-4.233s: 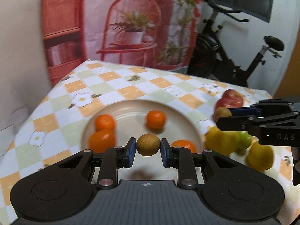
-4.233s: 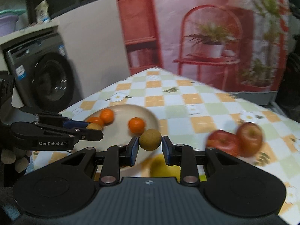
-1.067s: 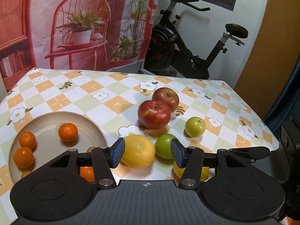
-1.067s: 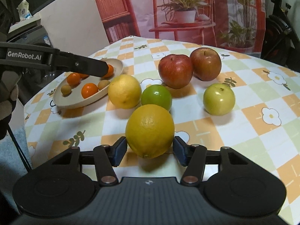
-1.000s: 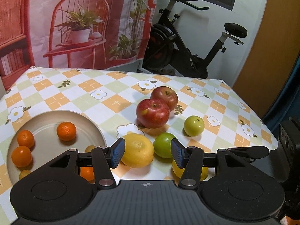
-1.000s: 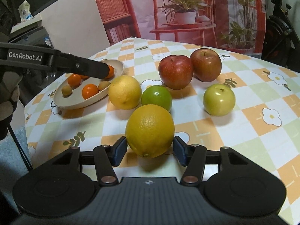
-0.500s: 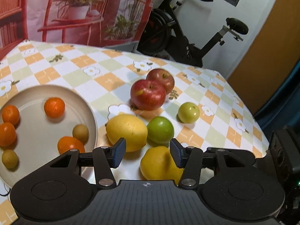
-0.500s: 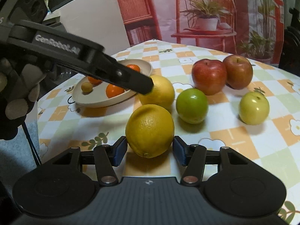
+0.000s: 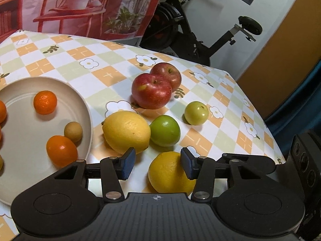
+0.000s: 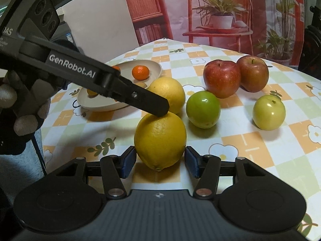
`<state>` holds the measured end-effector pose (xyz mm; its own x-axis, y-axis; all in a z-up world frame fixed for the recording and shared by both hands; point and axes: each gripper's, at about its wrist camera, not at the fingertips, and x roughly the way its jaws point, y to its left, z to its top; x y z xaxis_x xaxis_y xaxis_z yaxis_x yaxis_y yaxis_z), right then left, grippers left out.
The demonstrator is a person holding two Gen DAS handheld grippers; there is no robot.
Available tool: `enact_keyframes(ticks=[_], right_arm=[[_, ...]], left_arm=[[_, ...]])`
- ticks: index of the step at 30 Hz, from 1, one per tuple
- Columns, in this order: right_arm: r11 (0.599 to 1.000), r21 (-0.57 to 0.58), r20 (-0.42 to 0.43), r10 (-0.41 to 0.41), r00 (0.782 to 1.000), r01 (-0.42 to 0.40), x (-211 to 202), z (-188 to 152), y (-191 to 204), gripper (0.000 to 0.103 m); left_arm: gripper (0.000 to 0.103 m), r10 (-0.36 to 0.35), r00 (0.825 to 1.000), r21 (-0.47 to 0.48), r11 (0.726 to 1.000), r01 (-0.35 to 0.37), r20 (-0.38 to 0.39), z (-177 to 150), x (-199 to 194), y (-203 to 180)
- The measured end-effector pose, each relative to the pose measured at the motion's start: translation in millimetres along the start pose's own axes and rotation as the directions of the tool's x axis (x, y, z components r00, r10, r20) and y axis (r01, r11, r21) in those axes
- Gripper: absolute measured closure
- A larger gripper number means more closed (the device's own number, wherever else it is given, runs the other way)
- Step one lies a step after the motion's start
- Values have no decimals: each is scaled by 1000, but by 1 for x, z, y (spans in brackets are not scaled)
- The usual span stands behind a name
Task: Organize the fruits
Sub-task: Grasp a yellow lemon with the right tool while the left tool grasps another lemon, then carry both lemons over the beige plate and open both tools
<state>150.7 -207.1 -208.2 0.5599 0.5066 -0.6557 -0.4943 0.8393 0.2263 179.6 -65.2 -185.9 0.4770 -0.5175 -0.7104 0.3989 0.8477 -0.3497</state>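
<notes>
A lemon (image 10: 160,140) sits low over the checked tablecloth with my right gripper (image 10: 159,164) shut on it, one blue pad on each side. My left gripper (image 9: 157,164) is open and hovers just above that same lemon (image 9: 168,174), which lies under its right pad; seen from the right wrist, one of its fingers (image 10: 156,106) rests at the lemon's top. A second lemon (image 9: 126,131) lies beside the beige plate (image 9: 88,118). Two red apples (image 9: 151,93), a green apple (image 9: 165,130) and a small yellow-green apple (image 9: 196,112) stand behind.
The plate holds several small oranges (image 9: 45,102) and a brown round fruit (image 9: 73,131). The table's far right edge (image 9: 260,118) drops off near an exercise bike. A gloved hand (image 10: 20,112) holds the left gripper at the table's left side.
The small brown fruits once held in both grippers now lie on the plate. My left gripper has tipped down and come in over the lemon in the right gripper. The right gripper has kept its grip.
</notes>
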Motion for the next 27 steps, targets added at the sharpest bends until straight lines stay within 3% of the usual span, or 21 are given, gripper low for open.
enact_keyframes(ticks=[18,23,27], right_arm=[[1000,29,20,-4,1000,4,-11,-10,-2,50],[999,34,30,-6,1000,5,-10,-10,-2,50],[999,33,47,-14,999,12,-10,-11,2,51]], left_arm=[[53,-88,996,-68,994,86,-20,-5,6,3],[62,-97,995,-54,994,97,-11,-4,5,1],[62,-87,996,-40,995,86,-14,-4,3,2]])
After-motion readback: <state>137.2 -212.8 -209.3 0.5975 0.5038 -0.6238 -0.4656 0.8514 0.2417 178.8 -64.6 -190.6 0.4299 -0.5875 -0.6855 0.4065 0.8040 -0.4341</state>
